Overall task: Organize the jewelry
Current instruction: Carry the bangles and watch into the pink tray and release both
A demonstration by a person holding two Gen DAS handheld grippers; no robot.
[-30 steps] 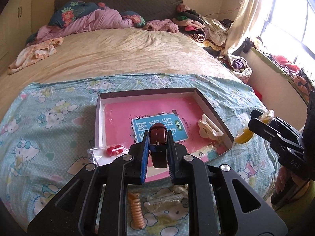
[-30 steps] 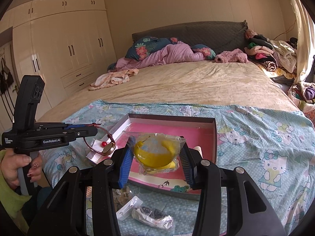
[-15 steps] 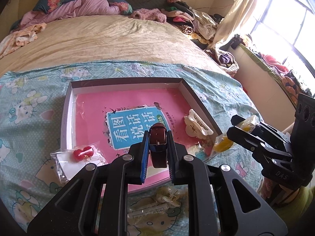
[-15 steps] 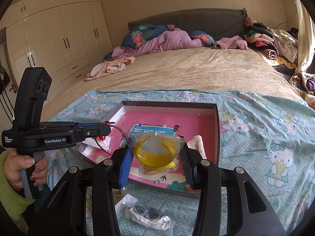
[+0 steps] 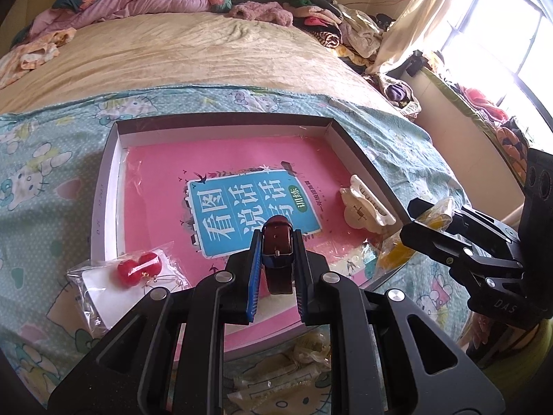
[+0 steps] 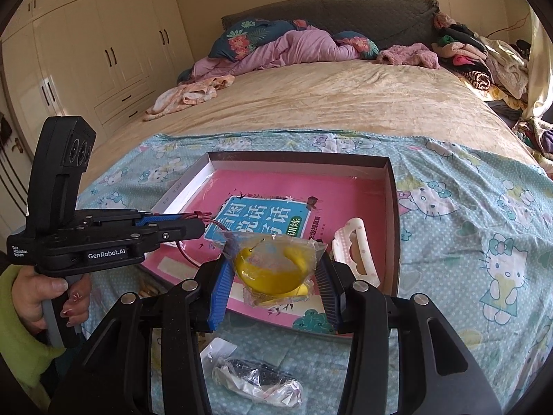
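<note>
left gripper [image 5: 276, 259]: your jaws are pinched nearly all the way in on a brown leather strap [image 5: 276, 247], buckle end sticking up between them, held over the near part of the box

right gripper [image 6: 274, 269]: your jaws are partly closed on a clear bag with a yellow bangle [image 6: 273, 266] inside, plastic bunched against both pads, hanging over the box's near edge

box [image 5: 107, 186]: shallow, white walls, sitting on the Hello Kitty sheet [image 5: 41, 173] at the foot of the bed, pink book [image 5: 242, 180] flat inside it

hair claw [image 5: 366, 207]: cream coloured, already lying in the box by the right wall

red earrings [image 5: 138, 269]: in a little clear bag resting on the box's near left corner

loose bags [image 6: 255, 380]: a few more packets on the sheet in front of the box, can't tell what's in them

your left hand [image 6: 52, 297]: wrapped round the grip, green sleeve
</note>
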